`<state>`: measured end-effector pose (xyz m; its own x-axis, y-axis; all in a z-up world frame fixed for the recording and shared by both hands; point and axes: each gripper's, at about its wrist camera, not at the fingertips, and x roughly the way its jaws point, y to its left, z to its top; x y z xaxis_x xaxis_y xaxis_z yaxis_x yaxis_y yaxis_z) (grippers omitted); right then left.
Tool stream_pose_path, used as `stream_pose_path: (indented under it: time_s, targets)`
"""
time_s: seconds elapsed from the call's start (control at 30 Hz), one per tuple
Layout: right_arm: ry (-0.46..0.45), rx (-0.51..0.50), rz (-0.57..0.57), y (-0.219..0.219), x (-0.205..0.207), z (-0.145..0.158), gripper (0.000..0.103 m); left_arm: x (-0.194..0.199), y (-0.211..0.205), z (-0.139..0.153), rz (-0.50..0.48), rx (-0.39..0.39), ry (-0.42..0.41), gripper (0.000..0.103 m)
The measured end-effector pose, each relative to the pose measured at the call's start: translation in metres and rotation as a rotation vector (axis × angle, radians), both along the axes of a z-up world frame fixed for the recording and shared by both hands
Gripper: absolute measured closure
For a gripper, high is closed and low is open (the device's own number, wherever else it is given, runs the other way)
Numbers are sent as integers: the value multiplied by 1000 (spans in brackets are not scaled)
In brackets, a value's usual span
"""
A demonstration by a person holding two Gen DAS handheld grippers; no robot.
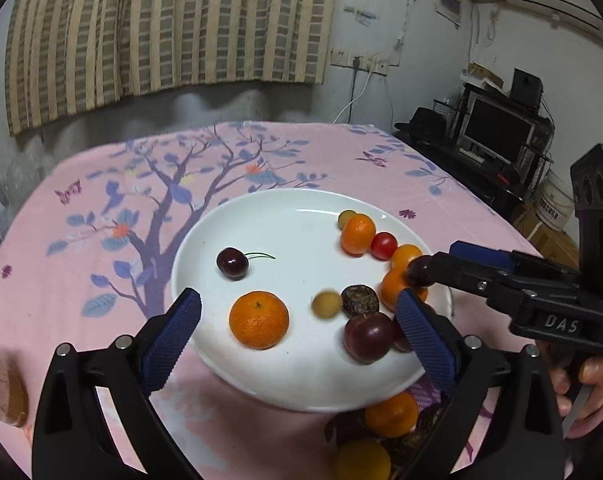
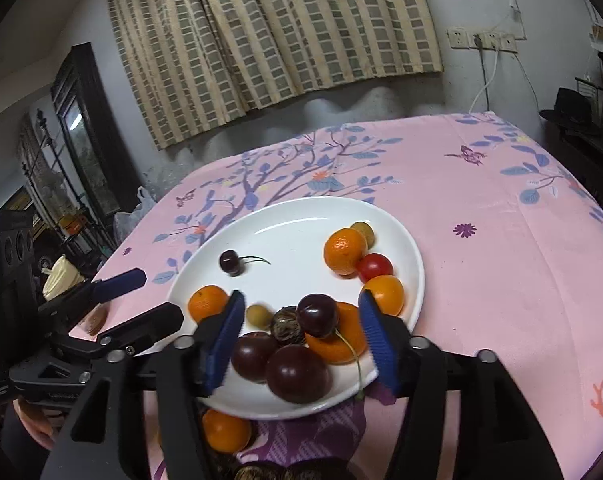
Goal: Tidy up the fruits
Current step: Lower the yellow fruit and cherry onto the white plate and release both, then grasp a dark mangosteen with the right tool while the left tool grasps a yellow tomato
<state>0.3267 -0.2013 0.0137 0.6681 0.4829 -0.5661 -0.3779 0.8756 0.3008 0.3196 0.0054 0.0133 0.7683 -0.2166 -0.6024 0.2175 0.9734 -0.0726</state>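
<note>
A white plate on the pink cloth holds mandarins, a stemmed dark cherry, a red cherry tomato, dark plums, a small yellow-green fruit and a brown wrinkled fruit. My left gripper is open over the plate's near edge, empty. My right gripper is open over the plate's near right side; a dark cherry with a stem sits between its pads atop a mandarin, not pinched. In the left wrist view the right gripper's tips are beside that cherry.
More fruit lies off the plate at the table's near edge: a mandarin, a yellow fruit and brown ones. A brown object sits on the cloth to the left. Curtain and wall stand behind the table; shelving is at the right.
</note>
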Motion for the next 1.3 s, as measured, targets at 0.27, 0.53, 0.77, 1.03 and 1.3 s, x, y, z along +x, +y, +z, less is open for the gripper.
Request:
stream_pose_path:
  time_s: [0.27, 0.53, 0.77, 1.03, 1.3]
  targets:
    - [29, -46, 31, -8, -43, -10, 35, -42, 5, -1, -15, 26, 4, 5]
    - [92, -101, 60, -11, -68, -20, 35, -80, 39, -27, 60, 30, 89, 5]
    - [152, -197, 11, -18, -75, -35, 41, -90, 67, -27, 141, -53, 111, 5]
    - [166, -292, 65, -6, -82, -45, 43, -92, 64, -28, 147, -9, 110, 5]
    - [178, -337, 78, 0, -80, -53, 55, -91, 61, -29, 148, -1, 118, 5]
